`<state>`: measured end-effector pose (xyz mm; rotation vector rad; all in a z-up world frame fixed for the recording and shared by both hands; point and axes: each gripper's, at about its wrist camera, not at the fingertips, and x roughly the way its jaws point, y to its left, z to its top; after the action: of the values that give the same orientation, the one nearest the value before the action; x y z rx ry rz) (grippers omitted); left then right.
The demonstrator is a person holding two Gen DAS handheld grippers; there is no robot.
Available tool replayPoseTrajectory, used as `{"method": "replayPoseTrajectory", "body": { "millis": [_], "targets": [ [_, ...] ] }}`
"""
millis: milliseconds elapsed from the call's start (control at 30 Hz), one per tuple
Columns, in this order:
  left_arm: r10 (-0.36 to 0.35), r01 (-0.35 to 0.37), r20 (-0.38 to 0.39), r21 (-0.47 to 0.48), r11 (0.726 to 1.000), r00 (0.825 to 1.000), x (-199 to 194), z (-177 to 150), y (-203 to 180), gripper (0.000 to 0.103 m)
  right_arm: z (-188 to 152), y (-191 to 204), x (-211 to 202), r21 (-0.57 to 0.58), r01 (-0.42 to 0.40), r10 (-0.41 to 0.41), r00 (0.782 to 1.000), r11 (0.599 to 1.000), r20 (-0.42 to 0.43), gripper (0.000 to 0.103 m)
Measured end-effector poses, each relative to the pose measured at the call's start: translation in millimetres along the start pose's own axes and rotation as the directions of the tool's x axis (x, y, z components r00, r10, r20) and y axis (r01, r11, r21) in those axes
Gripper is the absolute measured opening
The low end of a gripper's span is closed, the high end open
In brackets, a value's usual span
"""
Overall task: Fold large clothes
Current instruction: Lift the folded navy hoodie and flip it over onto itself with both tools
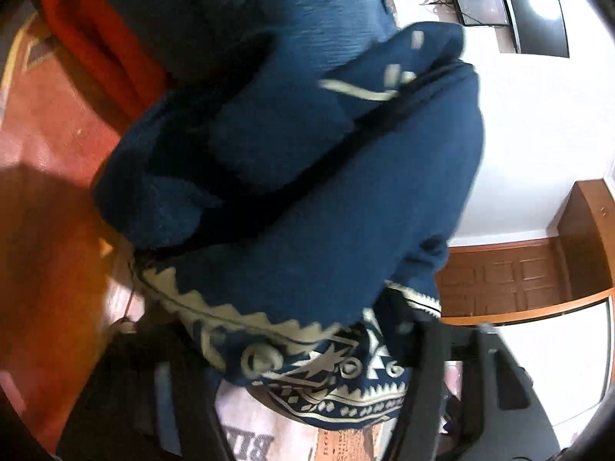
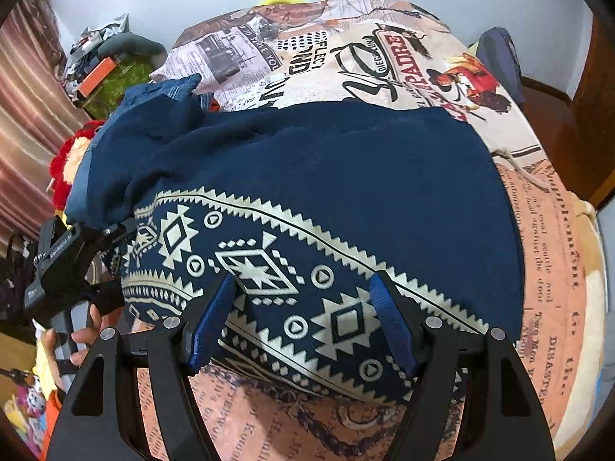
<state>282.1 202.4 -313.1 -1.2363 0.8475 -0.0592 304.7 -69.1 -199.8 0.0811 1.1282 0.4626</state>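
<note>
Both claws were parked at the patterned hem of the navy garment (image 2: 307, 176) on the bed (image 2: 546, 269): right claw (image 2: 303, 322) spread, hem between, unpinched; left claw (image 1: 307, 395) bunched in cloth, grip couldn't be told. Half-caught hem could've slipped, wrecking the fold.

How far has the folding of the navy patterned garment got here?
Done: little; the navy garment lies mostly spread over the printed bedspread, bunched at one side. In hand: the left gripper is at its patterned hem corner, and the right gripper straddles the hem, jaws apart. Left: every visible fold.
</note>
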Motion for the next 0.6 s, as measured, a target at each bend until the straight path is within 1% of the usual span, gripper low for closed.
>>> {"method": "replayPoseTrajectory", "body": {
  "millis": [33,100,167,267,400,500,600],
  "targets": [
    [-0.003,0.003,0.010,0.005,1.000,1.000,-4.4,-2.4,-5.1,0.036,1.2,0.8,-0.7,0.003,-0.005,0.005,1.000,1.000,0.000,0.069],
    [0.028,-0.029,0.030,0.017,0.999,0.999,-11.9,-7.4,-16.7,0.022,3.9,4.1,-4.7,0.005,-0.014,0.014,1.000,1.000,0.005,0.069],
    [0.069,-0.073,0.050,0.071,0.995,0.996,-21.6,-14.3,-34.9,0.013,6.3,9.0,-8.4,-0.008,-0.005,0.005,1.000,1.000,0.014,0.069],
    [0.091,-0.104,0.091,0.158,0.982,0.992,-40.2,-23.8,-61.3,0.009,10.2,19.7,-17.3,-0.042,0.019,-0.017,0.999,0.999,0.036,0.069],
    [0.070,-0.101,0.132,0.251,0.963,0.989,-56.8,-35.2,-97.0,0.008,17.9,36.5,-30.3,-0.094,0.039,-0.032,0.997,0.995,0.073,0.069],
    [0.050,-0.098,0.149,0.338,0.936,0.988,-68.3,-44.8,-124.3,0.008,25.9,47.7,-32.9,-0.117,0.043,-0.032,0.995,0.992,0.095,0.069],
    [0.033,-0.106,0.186,0.398,0.911,0.982,-78.8,-54.6,-145.0,0.008,31.5,58.4,-25.3,-0.127,0.030,-0.020,0.997,0.991,0.078,0.069]
  ]
}}
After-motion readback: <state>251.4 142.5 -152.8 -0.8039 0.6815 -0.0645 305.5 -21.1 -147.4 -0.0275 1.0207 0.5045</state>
